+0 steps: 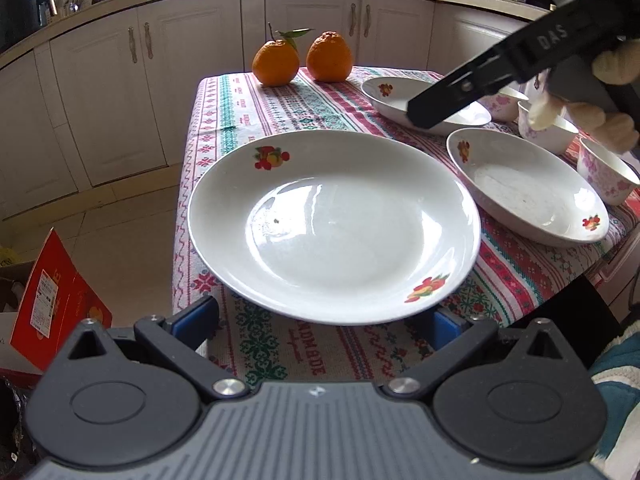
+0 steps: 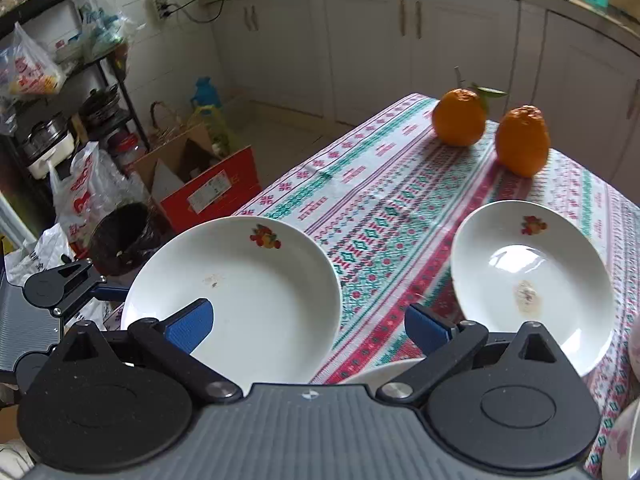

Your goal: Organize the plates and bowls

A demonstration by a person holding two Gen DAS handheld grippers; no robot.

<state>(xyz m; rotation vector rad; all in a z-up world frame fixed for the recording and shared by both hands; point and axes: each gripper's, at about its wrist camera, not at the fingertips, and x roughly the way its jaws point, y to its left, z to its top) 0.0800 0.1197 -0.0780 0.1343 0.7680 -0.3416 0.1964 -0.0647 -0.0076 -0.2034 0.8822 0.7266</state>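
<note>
A large white plate (image 1: 332, 224) with fruit prints lies on the patterned tablecloth (image 1: 280, 108). My left gripper (image 1: 320, 320) is open, its blue pads at either side of the plate's near rim, below it. A second plate (image 1: 524, 188) lies to the right and a third (image 1: 400, 96) behind it. Pink-flowered bowls (image 1: 604, 176) stand at the far right. My right gripper (image 2: 308, 324) is open and empty above the table, between the large plate (image 2: 240, 300) and another plate (image 2: 532, 280). Its arm (image 1: 480, 80) reaches over the far plate in the left wrist view.
Two oranges (image 1: 300, 60) stand at the table's far end. White cabinets (image 1: 120, 80) line the back. A red box (image 1: 52, 300) and bags sit on the floor left of the table. A rack with pots (image 2: 60, 128) stands further left.
</note>
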